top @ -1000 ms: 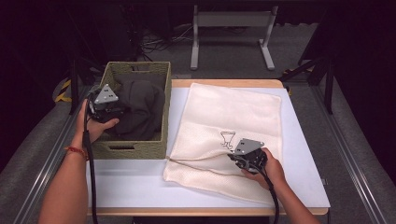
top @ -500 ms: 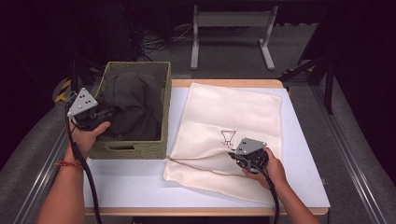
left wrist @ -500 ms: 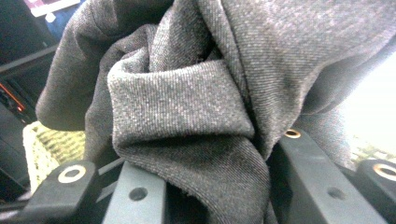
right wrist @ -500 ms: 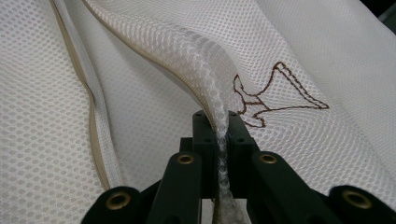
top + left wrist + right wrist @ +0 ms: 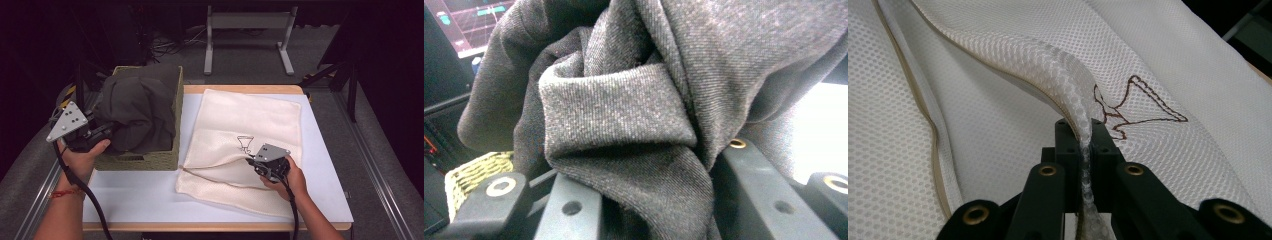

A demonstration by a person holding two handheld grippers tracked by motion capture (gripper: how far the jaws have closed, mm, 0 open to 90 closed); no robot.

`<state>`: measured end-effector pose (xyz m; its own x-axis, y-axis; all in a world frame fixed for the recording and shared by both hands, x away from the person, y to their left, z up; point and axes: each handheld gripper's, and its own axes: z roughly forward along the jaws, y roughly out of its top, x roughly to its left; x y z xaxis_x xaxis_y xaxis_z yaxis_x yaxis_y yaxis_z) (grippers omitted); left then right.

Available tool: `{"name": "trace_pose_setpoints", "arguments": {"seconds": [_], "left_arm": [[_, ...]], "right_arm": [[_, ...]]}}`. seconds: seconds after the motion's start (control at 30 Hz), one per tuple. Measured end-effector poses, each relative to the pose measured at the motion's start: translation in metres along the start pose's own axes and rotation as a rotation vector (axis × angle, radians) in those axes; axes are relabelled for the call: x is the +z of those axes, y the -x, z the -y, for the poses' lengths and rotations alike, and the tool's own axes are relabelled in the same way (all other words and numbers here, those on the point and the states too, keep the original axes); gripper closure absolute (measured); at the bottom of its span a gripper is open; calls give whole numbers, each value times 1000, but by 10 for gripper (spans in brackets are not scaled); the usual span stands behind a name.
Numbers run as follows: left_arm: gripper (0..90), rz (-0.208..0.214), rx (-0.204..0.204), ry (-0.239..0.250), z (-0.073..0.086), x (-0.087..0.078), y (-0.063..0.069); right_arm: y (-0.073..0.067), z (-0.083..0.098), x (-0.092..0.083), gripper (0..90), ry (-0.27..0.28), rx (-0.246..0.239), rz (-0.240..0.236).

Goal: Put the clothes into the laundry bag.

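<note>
- My right tool [image 5: 251, 162] sits nearest me, at about five o'clock on the white counter [image 5: 140, 192], gripped in my right hand [image 5: 290, 175].
- Its jaws are pressed together on a raised fold of the cream mesh bag [image 5: 250, 145]; in the right gripper view the mesh [image 5: 1073, 100] arches up and drops straight between them.
- Just past that pinch, toward twelve o'clock, a small brown stitched emblem [image 5: 245, 143] marks the bag; the right gripper view shows it [image 5: 1138, 107] right beside the jaws.
- A beige zipper edge [image 5: 923, 110] runs along the bag's open mouth at the tool's nine o'clock side.
- My left tool [image 5: 105, 134] is at roughly nine o'clock, off the counter's left edge, held in my left hand [image 5: 82, 155].
- Its jaws pinch a thick bunch of dark grey garment [image 5: 624, 110]; the cloth crowds the left gripper view, so how deep the bite goes I can't quite tell.
- The garment [image 5: 137, 112] is heaped in and above the woven olive basket [image 5: 172, 125], spilling over its left rim toward my tool.
- The basket stands at ten o'clock on the counter, just beside the bag's left edge.
- Farthest off, at twelve o'clock beyond the counter, a grey metal stand [image 5: 250, 30] rests on the floor.
</note>
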<state>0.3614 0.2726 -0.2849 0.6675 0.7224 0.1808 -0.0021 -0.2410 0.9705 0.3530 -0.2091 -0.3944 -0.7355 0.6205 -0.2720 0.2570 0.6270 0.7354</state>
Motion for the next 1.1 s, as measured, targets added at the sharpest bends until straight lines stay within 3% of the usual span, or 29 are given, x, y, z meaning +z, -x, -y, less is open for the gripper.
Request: {"name": "trace_pose_setpoints", "arguments": {"seconds": [0.2, 0.4, 0.47, 0.63, 0.8, 0.83, 0.87, 0.9, 1.0, 1.1], "left_arm": [[692, 23, -18, 43, -8, -11, 15], [692, 123, -4, 52, -11, -23, 40], [691, 153, -1, 28, -10, -24, 51], [691, 247, 49, -47, -6, -21, 83], [691, 362, 69, -100, -2, -11, 108], [690, 362, 69, -100, -2, -11, 108], [690, 402, 87, -123, 0, -4, 118], [689, 402, 87, -123, 0, -4, 118], [689, 465, 117, -163, 3, 10, 135], [688, 527, 163, -235, 6, 35, 155]], "right_arm": [[3, -4, -4, 866, 24, 11, 18], [8, -8, -7, 867, 39, 27, 34], [9, -9, -7, 868, 43, 32, 39], [12, -12, -8, 869, 48, 47, 52], [14, -13, -8, 869, 45, 60, 65], [14, -13, -8, 870, 49, 67, 73], [15, -14, -8, 871, 52, 68, 77], [15, -14, -8, 871, 52, 68, 77], [17, -18, -7, 872, 50, 74, 72], [17, -20, -4, 872, 40, 74, 70]]}}
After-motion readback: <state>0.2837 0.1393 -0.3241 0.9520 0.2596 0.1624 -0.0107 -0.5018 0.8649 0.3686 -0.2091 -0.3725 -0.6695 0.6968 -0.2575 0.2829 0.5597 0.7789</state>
